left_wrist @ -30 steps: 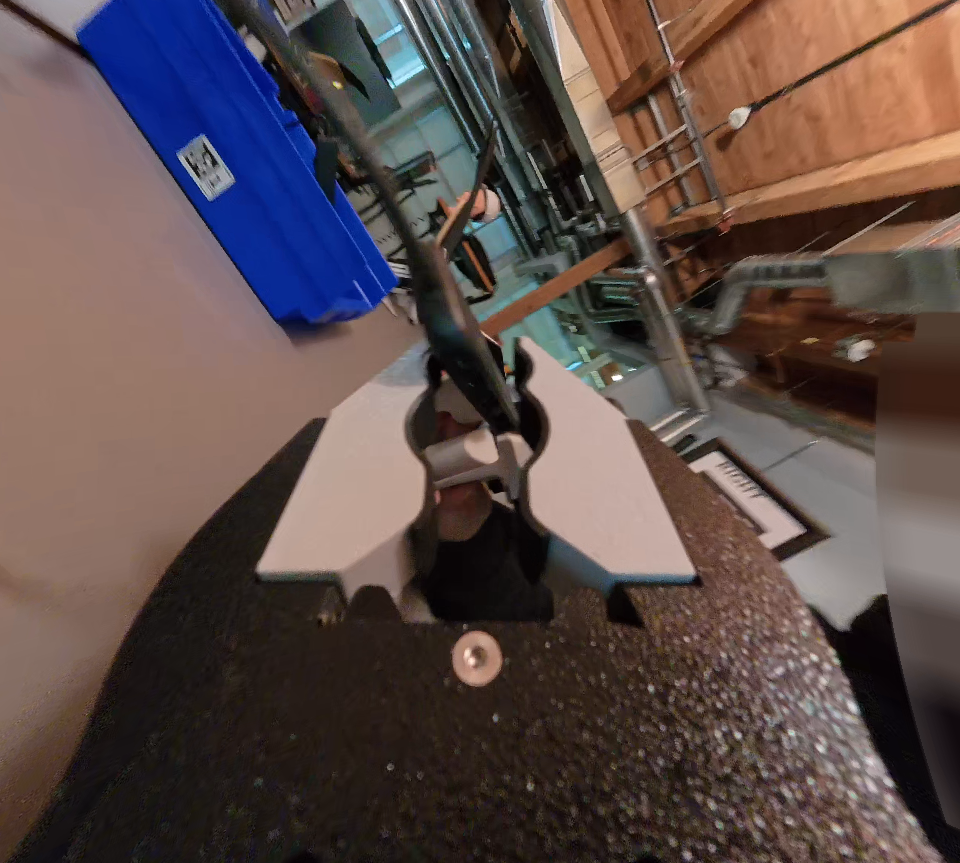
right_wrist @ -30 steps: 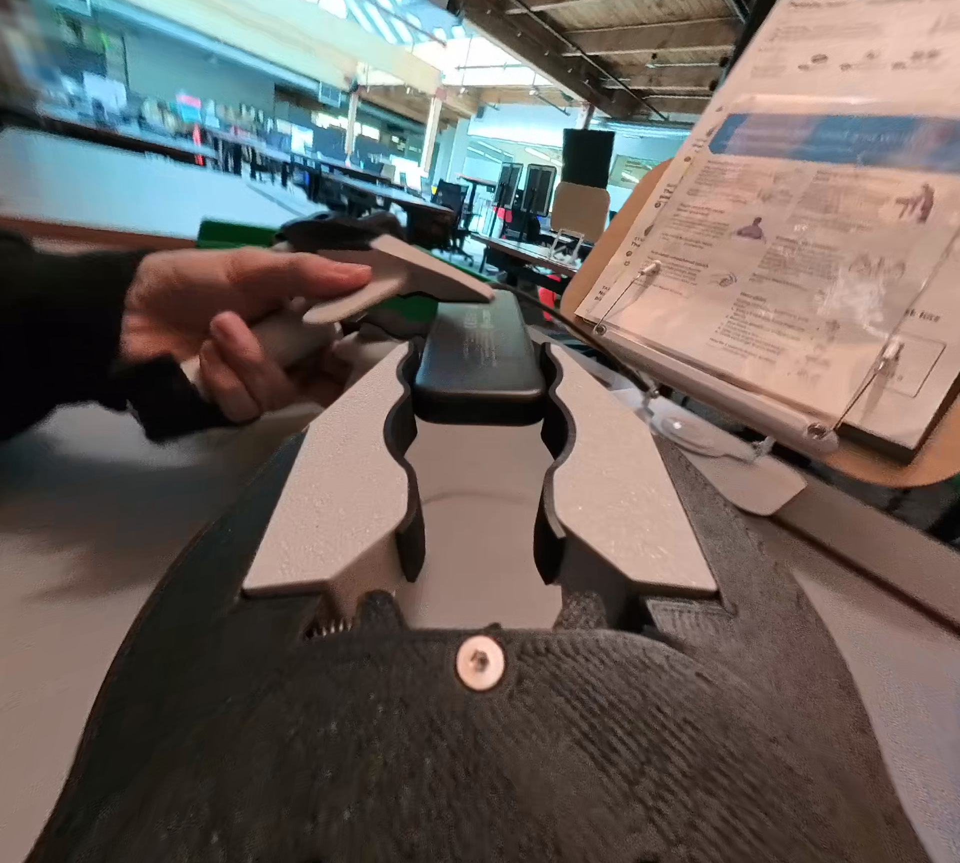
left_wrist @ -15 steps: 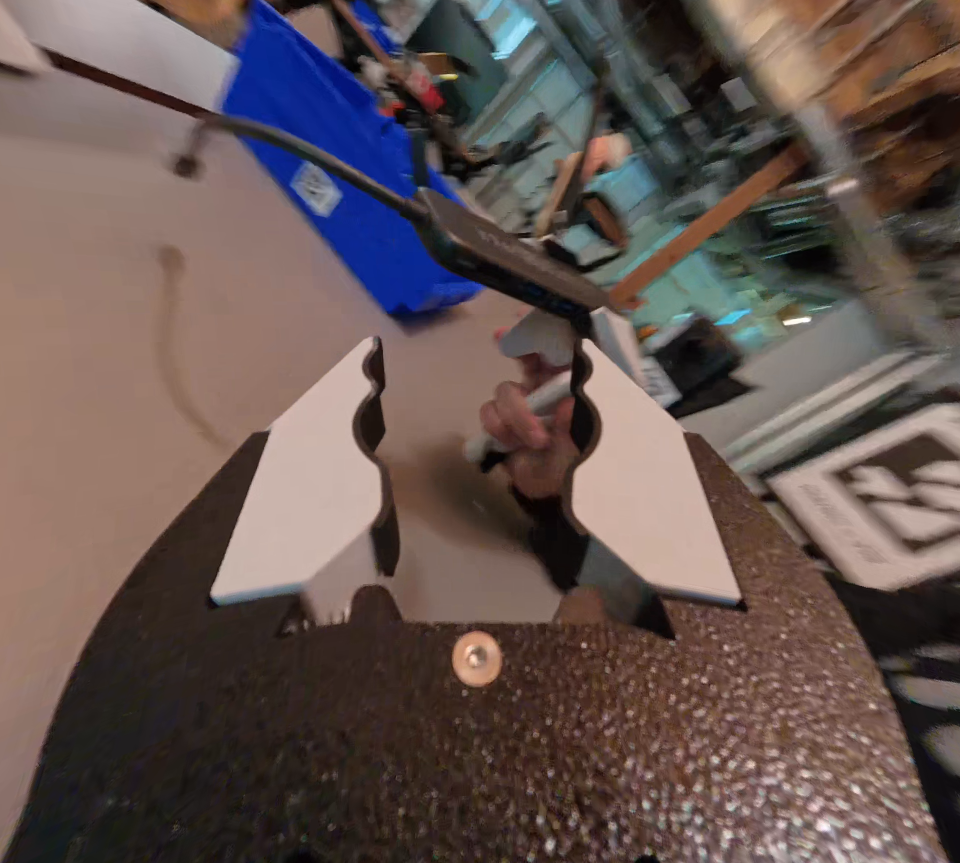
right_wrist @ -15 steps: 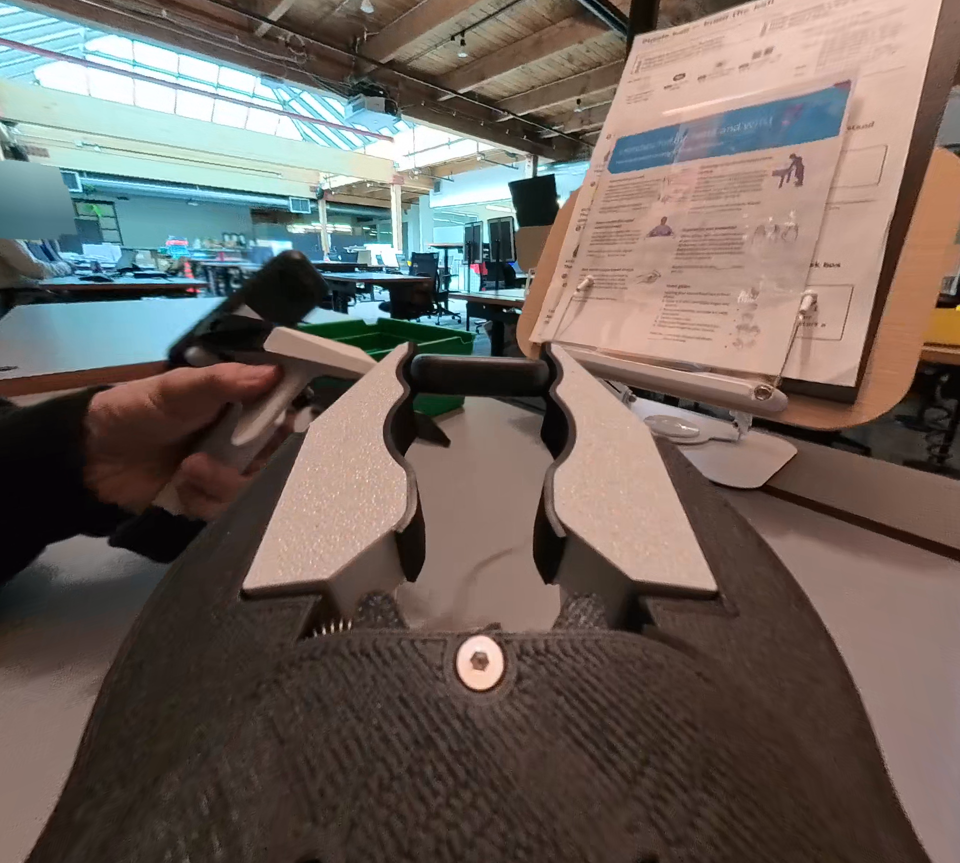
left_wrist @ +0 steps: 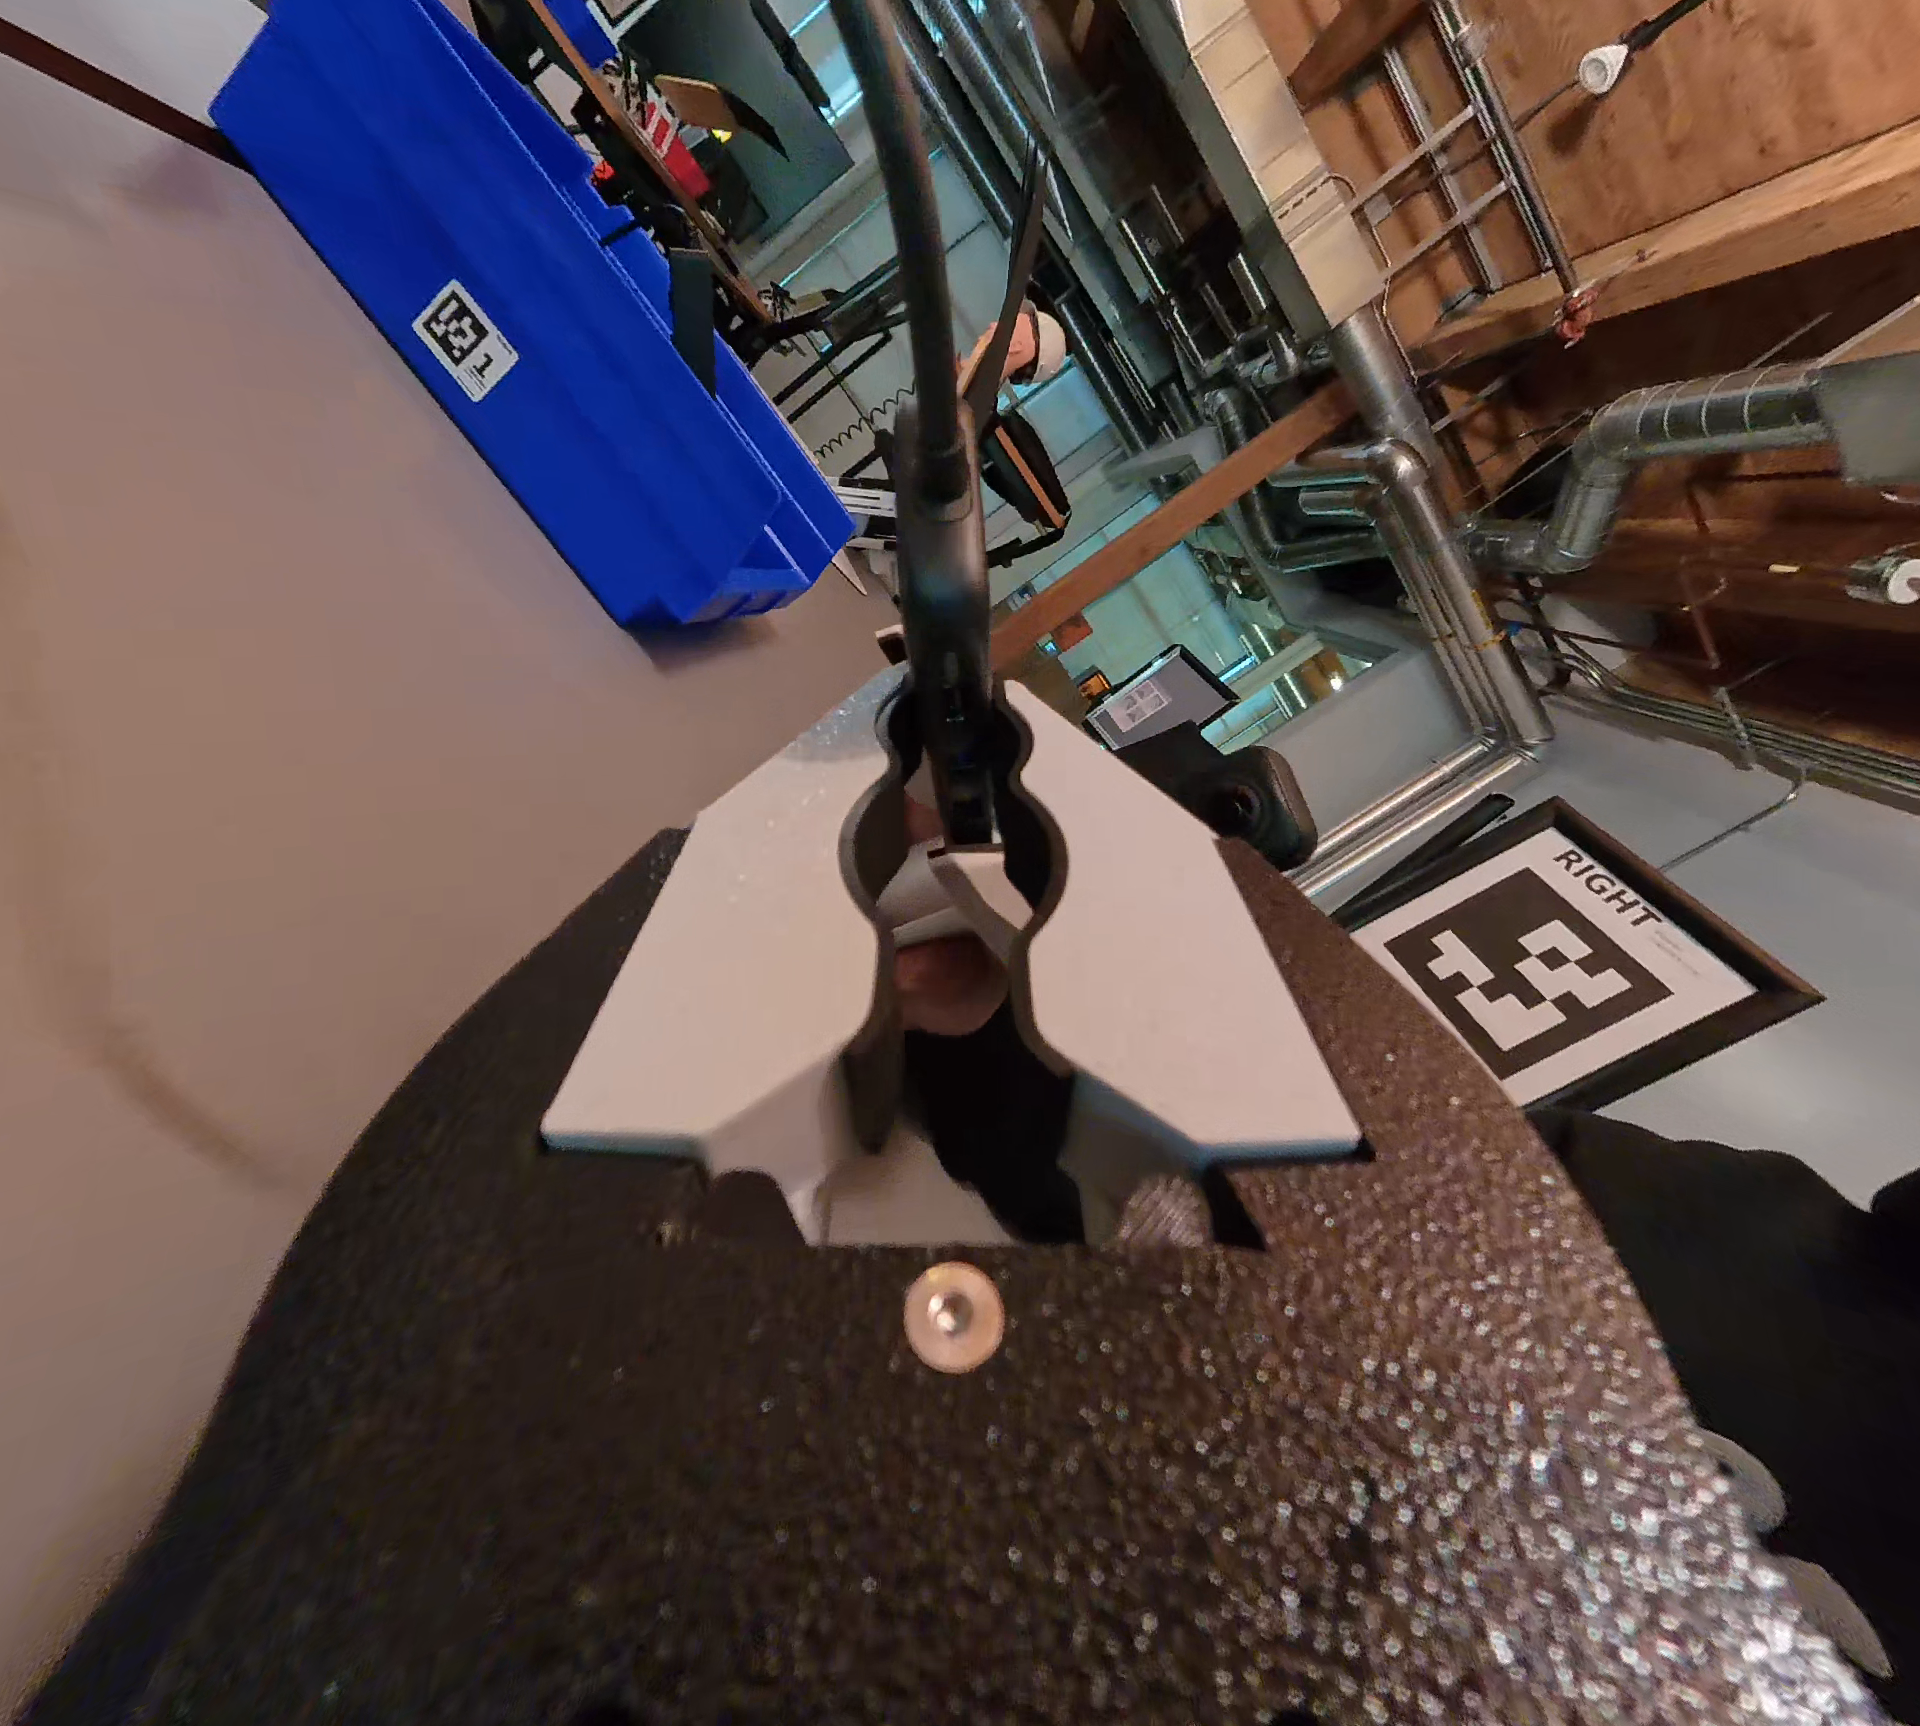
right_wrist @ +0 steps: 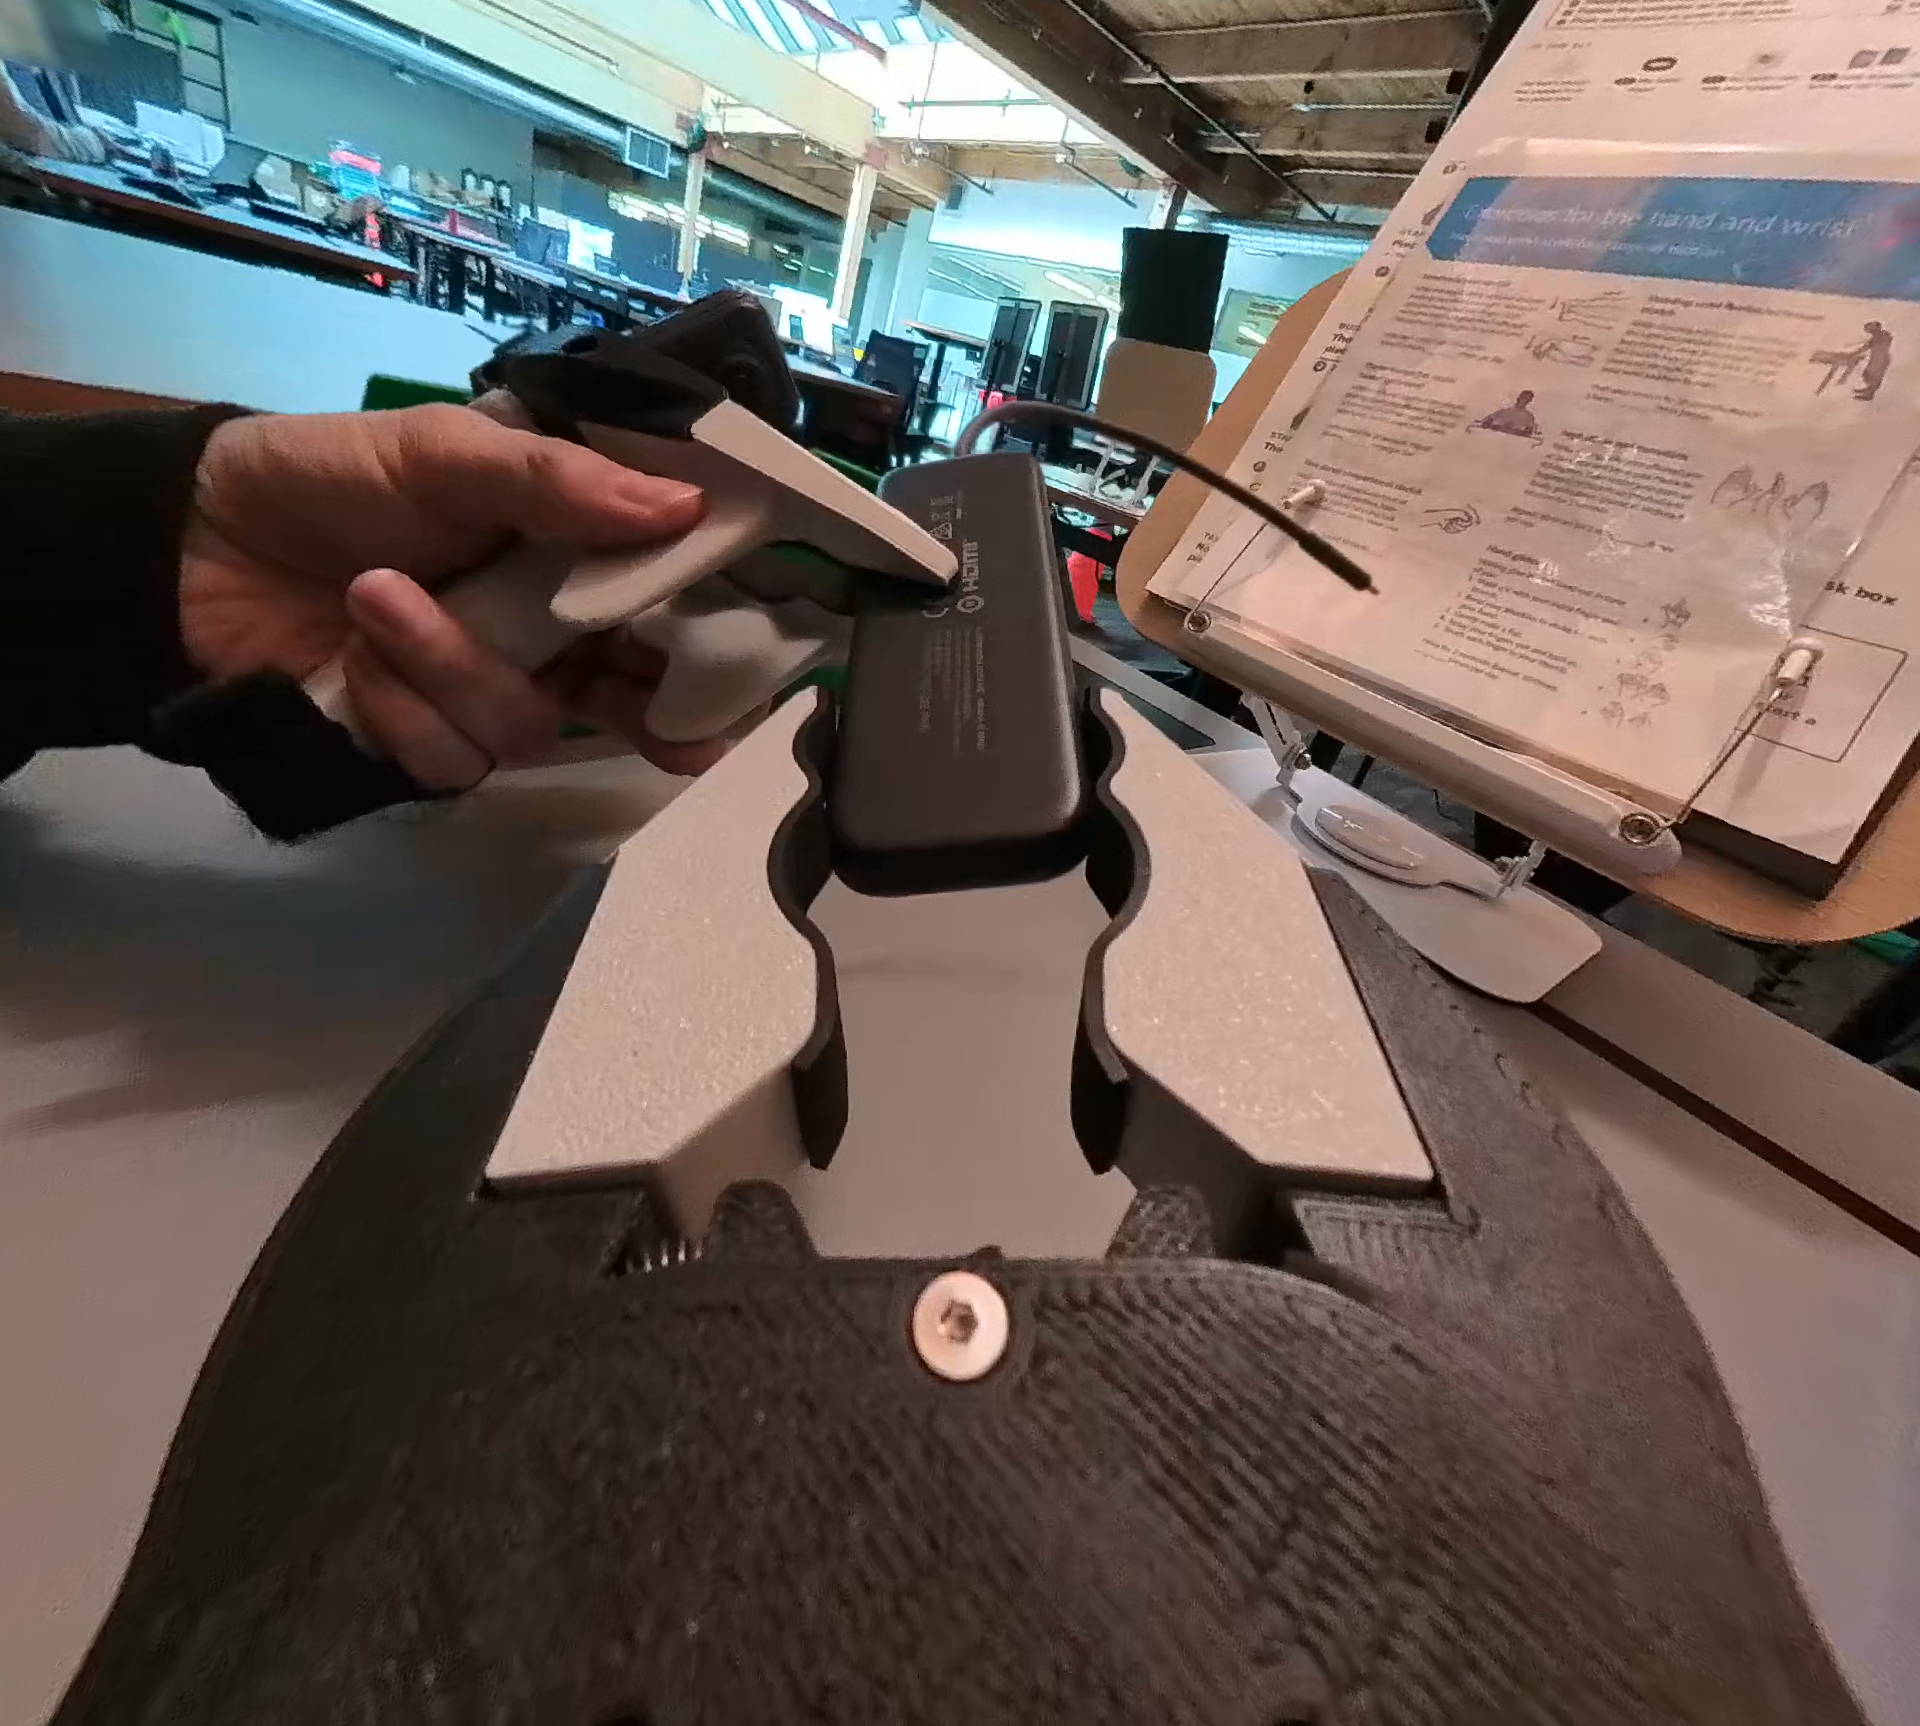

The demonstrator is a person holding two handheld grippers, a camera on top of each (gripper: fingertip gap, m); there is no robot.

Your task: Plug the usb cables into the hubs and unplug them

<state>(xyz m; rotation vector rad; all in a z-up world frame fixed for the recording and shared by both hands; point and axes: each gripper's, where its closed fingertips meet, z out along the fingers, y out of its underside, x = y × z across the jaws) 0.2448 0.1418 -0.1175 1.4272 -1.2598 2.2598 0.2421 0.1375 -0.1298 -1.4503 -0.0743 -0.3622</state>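
Though its ports are hidden, the grey USB hub (right_wrist: 954, 653) sits clamped in the right gripper (right_wrist: 956, 741); the left gripper (left_wrist: 951, 741) pinches the hub's edge, its cable (left_wrist: 894, 118) cut off above.

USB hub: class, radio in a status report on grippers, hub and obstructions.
Right gripper shut on USB hub. Left gripper shut on the hub's edge. Hub cable loose, document stand close behind.
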